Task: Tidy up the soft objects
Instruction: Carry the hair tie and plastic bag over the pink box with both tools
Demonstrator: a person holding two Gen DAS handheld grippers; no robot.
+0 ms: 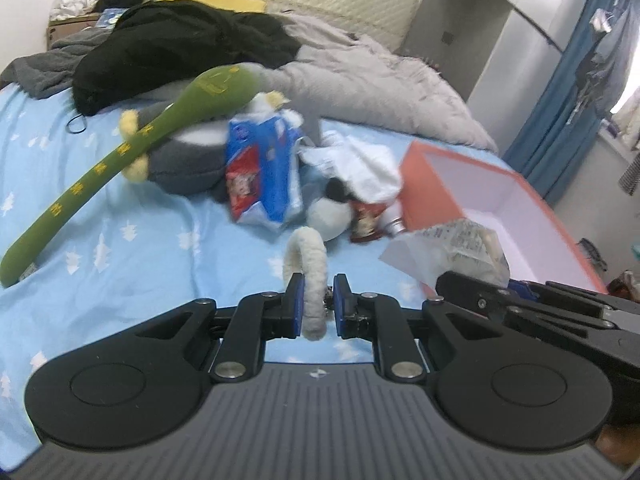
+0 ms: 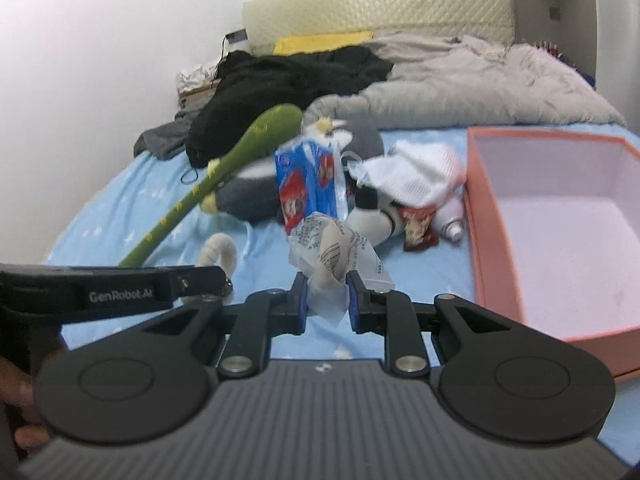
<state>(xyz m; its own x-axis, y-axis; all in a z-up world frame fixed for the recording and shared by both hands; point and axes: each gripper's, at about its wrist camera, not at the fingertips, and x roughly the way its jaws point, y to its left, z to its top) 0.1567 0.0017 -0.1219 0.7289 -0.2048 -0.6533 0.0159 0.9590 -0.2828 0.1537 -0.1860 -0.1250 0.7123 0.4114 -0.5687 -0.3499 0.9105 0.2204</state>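
Nearest, the left gripper (image 1: 316, 304) pinches a fuzzy white loop (image 1: 308, 264) arching upward; the right gripper (image 2: 326, 296) clamps a crinkled plastic packet (image 2: 332, 248). Beyond, on the blue bed (image 1: 120, 248), the green plush snake (image 1: 120, 160) lies diagonally; the open pink box (image 2: 560, 220) sits right.

bed (image 2: 120, 208) with blue sheet; on it a green plush (image 2: 224, 168), grey duvet (image 2: 480, 92), black coat (image 2: 288, 84), pink box (image 2: 496, 232).
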